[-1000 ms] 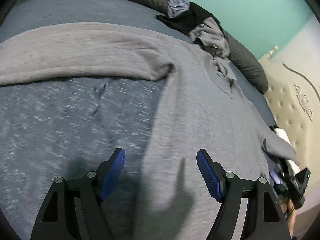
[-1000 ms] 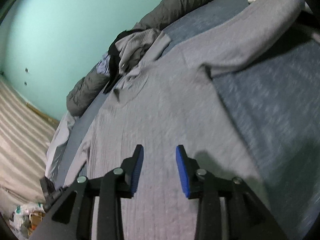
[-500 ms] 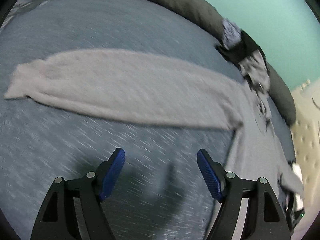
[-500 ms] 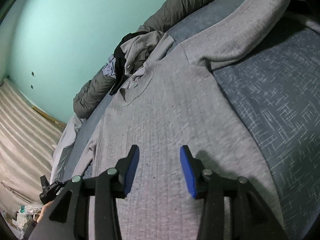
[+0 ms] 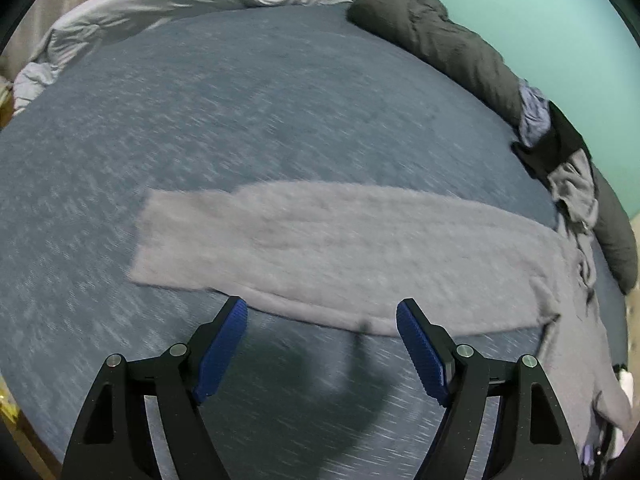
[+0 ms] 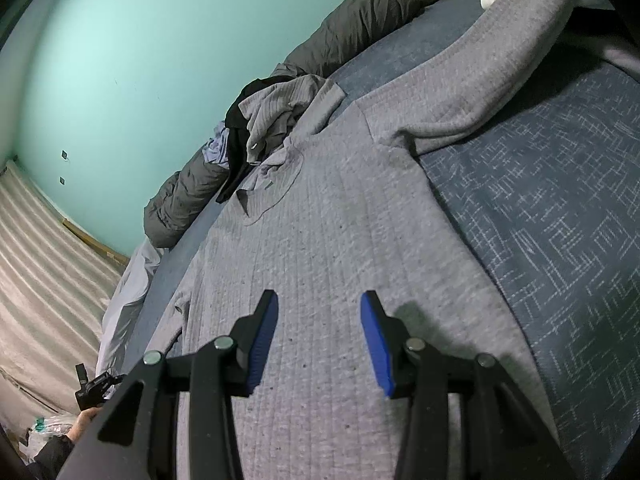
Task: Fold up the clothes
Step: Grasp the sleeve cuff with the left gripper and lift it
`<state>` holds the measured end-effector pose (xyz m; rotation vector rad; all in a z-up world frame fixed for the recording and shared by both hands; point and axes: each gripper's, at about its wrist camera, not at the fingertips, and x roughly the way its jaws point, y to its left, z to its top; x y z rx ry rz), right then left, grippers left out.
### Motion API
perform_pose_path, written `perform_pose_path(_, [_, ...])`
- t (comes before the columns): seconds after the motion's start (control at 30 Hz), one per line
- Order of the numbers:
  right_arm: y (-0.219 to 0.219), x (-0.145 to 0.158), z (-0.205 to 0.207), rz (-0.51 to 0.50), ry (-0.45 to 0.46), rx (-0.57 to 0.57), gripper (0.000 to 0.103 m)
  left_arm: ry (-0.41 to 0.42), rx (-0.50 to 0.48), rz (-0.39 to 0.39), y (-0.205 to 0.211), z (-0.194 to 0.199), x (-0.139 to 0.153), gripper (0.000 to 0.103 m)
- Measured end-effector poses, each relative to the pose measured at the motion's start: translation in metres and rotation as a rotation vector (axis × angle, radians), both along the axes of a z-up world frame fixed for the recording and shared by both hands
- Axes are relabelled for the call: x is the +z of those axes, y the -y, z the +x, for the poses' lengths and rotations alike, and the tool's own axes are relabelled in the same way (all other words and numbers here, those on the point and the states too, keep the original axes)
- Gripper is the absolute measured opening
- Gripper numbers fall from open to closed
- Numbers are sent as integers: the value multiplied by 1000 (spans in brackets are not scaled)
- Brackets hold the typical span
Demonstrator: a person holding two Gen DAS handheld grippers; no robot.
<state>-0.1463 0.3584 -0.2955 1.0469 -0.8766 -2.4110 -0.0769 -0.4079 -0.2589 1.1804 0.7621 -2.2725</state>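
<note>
Flat, ribbed grey knit sweater point(image 6: 328, 240) across flecked blue bedspread point(image 6: 560, 240).

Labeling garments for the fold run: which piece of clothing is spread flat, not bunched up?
The big grey sweater, lying flat on the blue bedcover with one sleeve stretched out. The other clothes sit crumpled in a heap against the dark rolled duvet.

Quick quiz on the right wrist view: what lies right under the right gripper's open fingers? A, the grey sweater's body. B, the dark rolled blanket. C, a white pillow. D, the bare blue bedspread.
A: the right gripper hangs open over the ribbed body of the grey sweater, nothing between its pads.
</note>
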Motion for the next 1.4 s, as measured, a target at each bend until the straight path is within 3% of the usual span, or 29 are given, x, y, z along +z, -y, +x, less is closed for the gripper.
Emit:
perform_pose_path(0.3, [5,-1,-1,27,-6,-2,43,27,121,-42,51,21,-3,80])
perform_pose_path(0.53, [8,-3,-1,38,0,5,44,62,186,-15,75,34,-19,80])
perform_pose_path(0.6, [9,-4,-2,44,3,3,53,70,177,-15,77,34,-23,80])
perform_pose_path(0.83, [10,-5,-2,75,14,-15,63,36,134,-5,74,31,-31,80])
perform_pose_path(0.97, [10,-5,-3,76,14,-10,64,14,114,2,72,33,-33,61])
perform_pose_path(1.07, [11,-6,-3,78,14,-7,64,13,101,2,68,29,-33,31])
perform_pose_path(1.1, [11,-6,-3,78,14,-6,64,12,97,0,68,29,-31,26])
perform_pose_path(1.27, [11,-6,-3,76,15,-5,64,-1,63,-10,66,26,-21,11])
perform_pose_path(1.4, [11,-6,-3,73,15,-3,64,-21,38,-31,65,23,-7,10])
